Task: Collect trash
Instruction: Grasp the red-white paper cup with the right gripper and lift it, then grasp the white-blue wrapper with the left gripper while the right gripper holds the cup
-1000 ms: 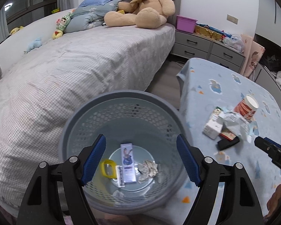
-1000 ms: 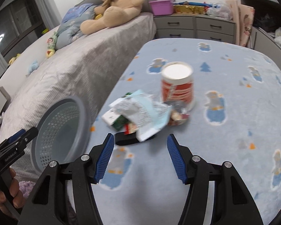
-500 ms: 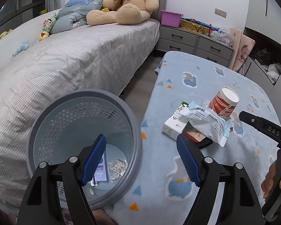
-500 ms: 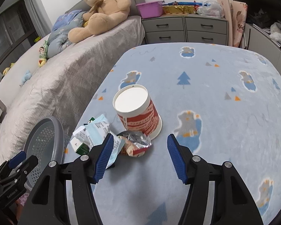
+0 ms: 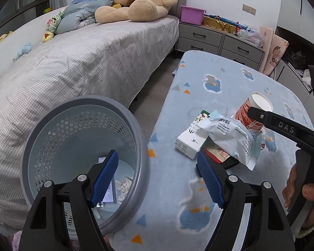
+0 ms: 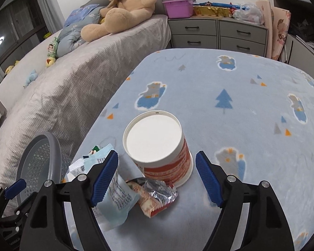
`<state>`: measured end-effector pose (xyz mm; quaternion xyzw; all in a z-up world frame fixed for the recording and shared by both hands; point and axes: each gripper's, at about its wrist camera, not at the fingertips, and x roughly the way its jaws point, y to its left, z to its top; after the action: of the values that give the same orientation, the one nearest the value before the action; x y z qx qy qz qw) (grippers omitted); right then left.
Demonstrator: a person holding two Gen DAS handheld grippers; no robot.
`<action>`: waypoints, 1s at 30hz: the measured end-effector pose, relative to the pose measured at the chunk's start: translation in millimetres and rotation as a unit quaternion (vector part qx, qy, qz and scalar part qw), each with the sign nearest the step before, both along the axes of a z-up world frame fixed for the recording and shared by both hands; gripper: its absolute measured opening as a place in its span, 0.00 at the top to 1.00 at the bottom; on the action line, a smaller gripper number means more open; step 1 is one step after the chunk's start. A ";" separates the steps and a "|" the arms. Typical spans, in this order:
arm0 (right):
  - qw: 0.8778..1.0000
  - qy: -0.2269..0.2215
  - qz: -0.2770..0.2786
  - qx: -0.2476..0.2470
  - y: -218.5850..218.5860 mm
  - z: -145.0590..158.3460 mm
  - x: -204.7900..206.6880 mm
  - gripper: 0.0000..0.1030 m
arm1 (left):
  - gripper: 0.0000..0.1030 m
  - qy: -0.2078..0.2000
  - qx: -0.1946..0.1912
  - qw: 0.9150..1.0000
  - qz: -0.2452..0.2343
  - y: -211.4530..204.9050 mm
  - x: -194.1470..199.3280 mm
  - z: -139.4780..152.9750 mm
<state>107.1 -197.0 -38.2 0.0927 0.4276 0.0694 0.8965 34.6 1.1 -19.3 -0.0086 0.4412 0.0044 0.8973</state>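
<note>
We hold the left claw (image 5: 157, 177) spread wide with nothing between its 2 blue pads; it hangs over the gap where the grey trash basket (image 5: 140, 138) meets the edge of the tabletop (image 5: 209, 71), which is covered in a light blue blanket printed with bears and trees. The basket sits under and to the left of this claw, beside the bed (image 5: 94, 52), and inside it, behind the left pad, we see a flat purple packet (image 5: 108, 190) and a crumpled scrap of paper (image 5: 123, 185). Ahead and to the right of the left claw lies the trash pile: a white carton (image 5: 190, 140), a pale blue-and-white wrapper (image 5: 232, 138) draped over it, and something red and something black tucked beneath, too covered for us to name. Our right claw (image 6: 157, 177) is also spread, gripping nothing, and it frames a red-and-white paper cup (image 6: 157, 146) that stands upside down on the tabletop just ahead, between its 2 pads but touching neither. A torn silver-and-red snack wrapper (image 6: 157, 194) lies in front of the cup, close to the claw, and the pale wrapper (image 6: 117, 198) sits at the left pad, partly hidden by it. A teddy bear (image 6: 123, 6) rests at the far end of the bed.
</note>
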 end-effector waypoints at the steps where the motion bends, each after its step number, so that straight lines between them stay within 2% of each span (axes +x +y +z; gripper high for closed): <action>1: 1.000 0.001 0.000 -0.001 0.7 -1.5 2.3 0.27 | 0.28 0.001 0.000 1.000 0.000 -0.8 0.8 -0.8; 5: 1.000 -0.001 -0.001 -0.004 2.6 -4.7 7.7 0.30 | 0.28 0.004 -0.001 1.000 -0.001 -2.8 3.4 -3.2; 7: 1.000 -0.001 -0.003 -0.010 3.3 -4.9 7.8 0.40 | 0.28 0.006 -0.002 1.000 -0.002 -4.2 4.6 -4.0; 16: 1.000 -0.009 -0.028 0.004 -14.6 9.3 -8.2 0.41 | 0.28 0.009 -0.008 1.000 -0.011 -15.2 2.6 -3.0; 30: 0.997 -0.013 -0.073 0.025 -61.5 31.7 -77.7 0.41 | 0.28 0.014 -0.014 0.999 -0.029 -51.4 5.4 5.6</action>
<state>29.3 -258.5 -6.6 0.1457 0.4064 0.0154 0.9019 40.1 -50.3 -13.7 -0.0082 0.4535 -0.0279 0.8908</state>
